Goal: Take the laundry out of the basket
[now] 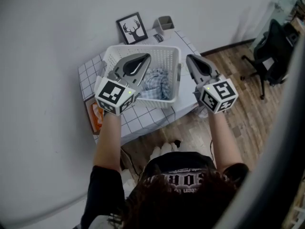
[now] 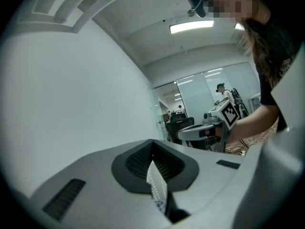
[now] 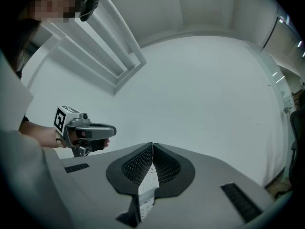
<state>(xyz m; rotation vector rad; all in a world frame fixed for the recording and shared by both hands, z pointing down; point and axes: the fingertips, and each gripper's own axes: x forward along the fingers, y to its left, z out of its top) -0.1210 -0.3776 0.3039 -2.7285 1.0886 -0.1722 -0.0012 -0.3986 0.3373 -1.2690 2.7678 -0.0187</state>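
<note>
Left gripper [image 1: 144,57] hangs over the nine o'clock side of the white laundry basket [image 1: 164,50], jaws clenched on nothing. Right gripper [image 1: 190,57] sits just outside the rim at three o'clock, jaws pressed together, empty too. The blue checked laundry [image 1: 155,82] lies bunched inside the basket. Beyond, at twelve o'clock, are a framed deer picture [image 1: 132,27] and a grey cup [image 1: 164,23].

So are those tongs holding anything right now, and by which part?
Nothing is held. The left tongs and the right tongs are both shut and empty. The laundry lies in the basket.
</note>
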